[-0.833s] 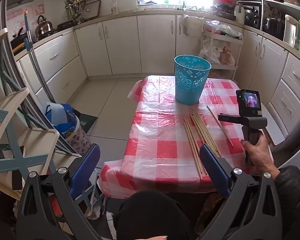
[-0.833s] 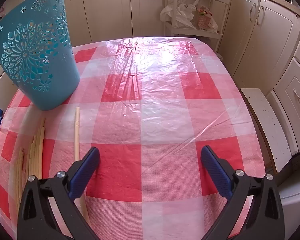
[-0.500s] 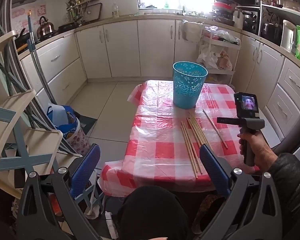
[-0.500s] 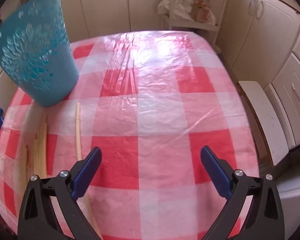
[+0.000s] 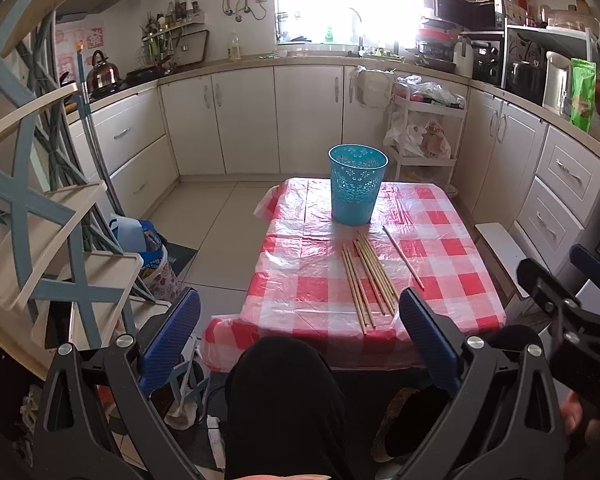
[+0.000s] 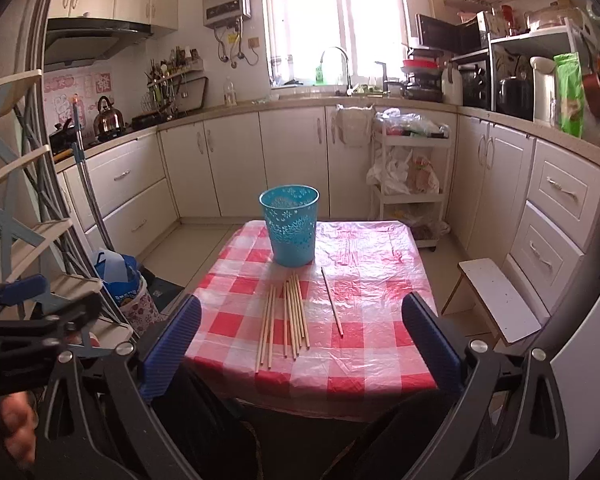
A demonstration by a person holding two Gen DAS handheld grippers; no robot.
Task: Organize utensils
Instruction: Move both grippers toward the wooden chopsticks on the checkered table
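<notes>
- Left gripper (image 5: 298, 334): blue pads spread wide, nothing between them; held back from the near table edge, above a dark-clad knee.
- Right gripper (image 6: 300, 340): pads (image 6: 430, 344) likewise spread wide and empty; held short of the near edge, at a similar stand-off.
- Each tool visible at the margin of the other's view, side by side; neither touching anything on the table.
- Chopsticks (image 6: 290, 314): loose bundle of pale wooden sticks flat on the checked tablecloth (image 6: 376, 280), ahead of both grippers, roughly at table centre-left.
- Long axis: near-to-far, running from the near edge toward the bin, sticks roughly parallel and slightly fanned.
- Single chopstick (image 6: 332, 302): apart from the bundle, on its right, angled slightly, near tip further right than far tip.
- Blue bin (image 6: 293, 226): upright, open top, perforated wall, just beyond the far ends of the sticks; appears empty as far as visible.
- Nearness, as a judgement: bundle ahead and right of the left pads in the left view, ahead and left of centre in the right view; single stick closer to the right tool's line.
- Judged requirement for a pick: pads closing across the stick's width, so opening set square to the near-to-far axis.
- Judged progress: no sticks visibly in the bin; sorting not yet begun.
- Risk, as a judgement: thin round sticks on slick plastic cloth prone to rolling under a pinch.
</notes>
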